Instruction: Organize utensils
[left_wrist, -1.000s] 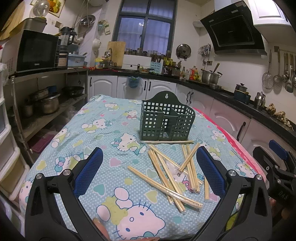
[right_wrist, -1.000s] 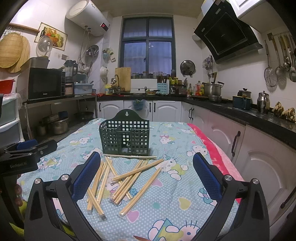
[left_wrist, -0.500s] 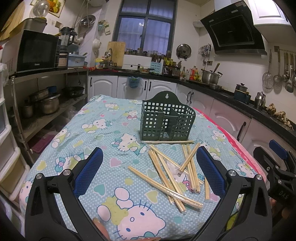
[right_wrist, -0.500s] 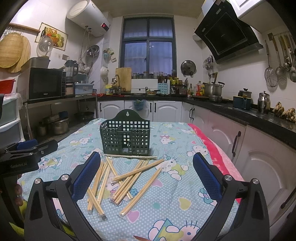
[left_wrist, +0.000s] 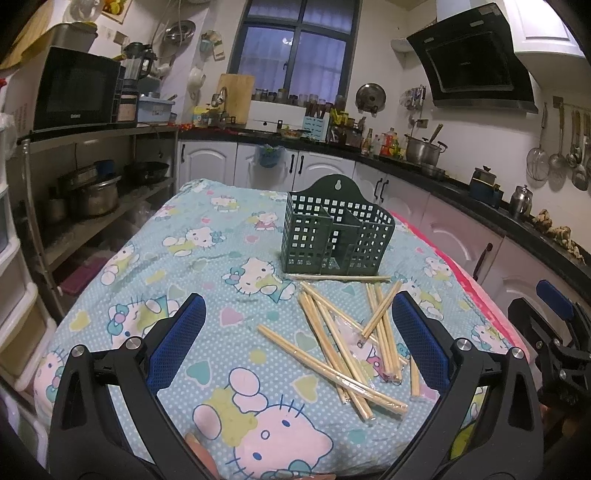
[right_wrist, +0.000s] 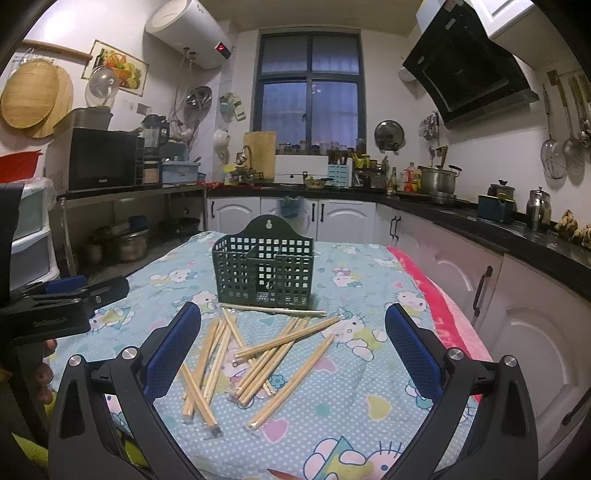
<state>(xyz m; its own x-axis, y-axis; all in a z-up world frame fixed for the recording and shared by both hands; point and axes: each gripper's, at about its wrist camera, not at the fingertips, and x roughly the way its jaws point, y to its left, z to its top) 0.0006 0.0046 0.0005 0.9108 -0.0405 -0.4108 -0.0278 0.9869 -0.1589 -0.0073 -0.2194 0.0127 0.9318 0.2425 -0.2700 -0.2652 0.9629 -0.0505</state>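
on the far left a microwave (left_wrist: 75, 90) sits on a metal shelf (left_wrist: 99, 131), with pots (left_wrist: 96, 190) on the rack below. the table (left_wrist: 155, 266) in front wears a blue cartoon-cat cloth. the left gripper (left_wrist: 299, 332) hovers low over the near edge of the table, its blue pads (left_wrist: 177, 341) spread wide with nothing between them. toward the middle of the table stands a green holder (left_wrist: 334, 236), upright, made of plastic grid, with a divider splitting it into compartments that look empty. one chopstick (left_wrist: 338, 277) lies crosswise just in front of its base, touching or nearly so. nearer the camera, the other chopsticks (left_wrist: 343, 339) lie loose in a crossed heap on the cloth, between the holder and the grippers, several in clear wrappers. the right gripper (right_wrist: 293, 347) hovers beside the left one at the near edge, also spread wide and holding nothing; from its own view the heap lies between its pads (right_wrist: 412, 350) and a little left of centre. on the right a black counter (left_wrist: 480, 201) runs along white cabinets (left_wrist: 454, 236), with a hood (left_wrist: 476, 74) above and ladles (left_wrist: 565, 147) hanging on the wall.
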